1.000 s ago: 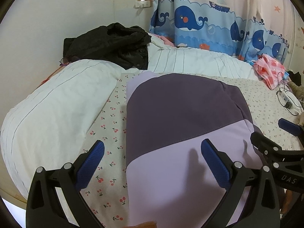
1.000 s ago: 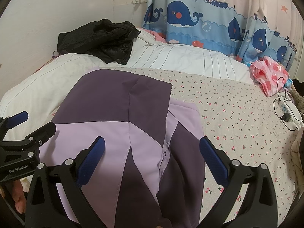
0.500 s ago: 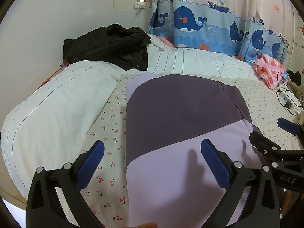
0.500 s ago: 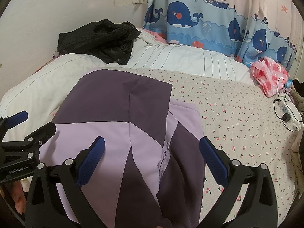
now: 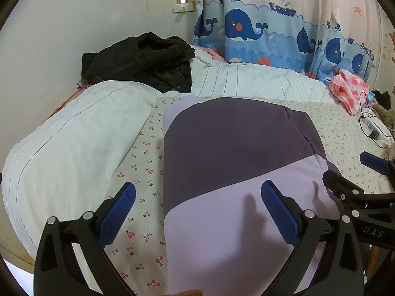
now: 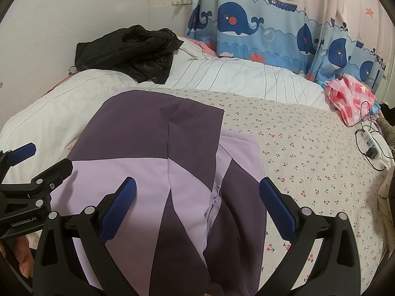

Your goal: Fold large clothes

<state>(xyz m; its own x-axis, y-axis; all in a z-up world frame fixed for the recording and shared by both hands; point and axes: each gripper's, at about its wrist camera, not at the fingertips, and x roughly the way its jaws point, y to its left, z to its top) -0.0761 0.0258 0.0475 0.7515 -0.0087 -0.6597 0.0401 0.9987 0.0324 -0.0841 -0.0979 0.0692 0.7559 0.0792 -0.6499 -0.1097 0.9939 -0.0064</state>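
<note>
Cherry-print sheeting covered the bed (image 6: 308, 148), with a whale curtain (image 5: 259, 32) hanging behind its far edge.

Over the near edge of the bed, the left gripper (image 5: 197, 207) stood wide, its blue pads well apart and nothing between them. One pad (image 5: 118, 212) hung over the bare sheet; the other (image 5: 280, 213) hung over the lilac panel of the jacket (image 5: 234, 153), which lay just ahead of and below the tool. Whether that pad touched the cloth could not be told.

The right gripper (image 6: 197, 207) was equally wide and held nothing. Both its pads sat above the near part of the jacket (image 6: 160, 135), the zip running up between them. In each wrist view the other gripper showed at the frame's side, beside the garment, also spread.

The jacket lay flat on the sheet, folded lengthwise, reaching from the near edge of the bed toward the middle. Its far half was dark purple and its near half lilac, with a lilac strip showing along its right side.

Farther out, a white striped duvet (image 5: 74, 148) was heaped along the left and far edges. A black coat (image 6: 128, 49) lay crumpled on it in the far left corner. A pink checked bag (image 6: 350, 98) sat by the far right edge, and a power strip (image 6: 370, 143) with its cord lay near the right edge.
</note>
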